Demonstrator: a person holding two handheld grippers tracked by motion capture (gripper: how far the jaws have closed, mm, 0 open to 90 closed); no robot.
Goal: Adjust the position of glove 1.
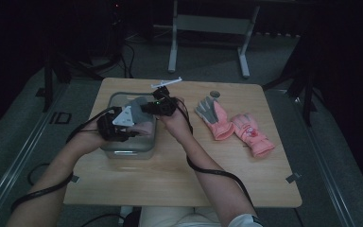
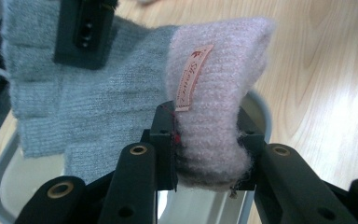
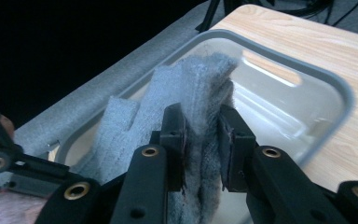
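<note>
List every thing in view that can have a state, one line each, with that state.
Left gripper: shut on the pink cuff.
Right gripper: shut on the grey fingers.
Grey-and-pink knitted glove: stretched between both grippers above the bin.
Clear plastic bin with grey rim: open, no lid.
Two pink padded gloves: lying flat on the wooden table, untouched.

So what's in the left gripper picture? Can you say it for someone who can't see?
The left gripper is shut on the fuzzy pink cuff of a knitted glove, which bears a small pink label. The glove's grey part spreads away to the left, where the other gripper's black jaw clamps it, above a clear bin on a wooden table.
</note>
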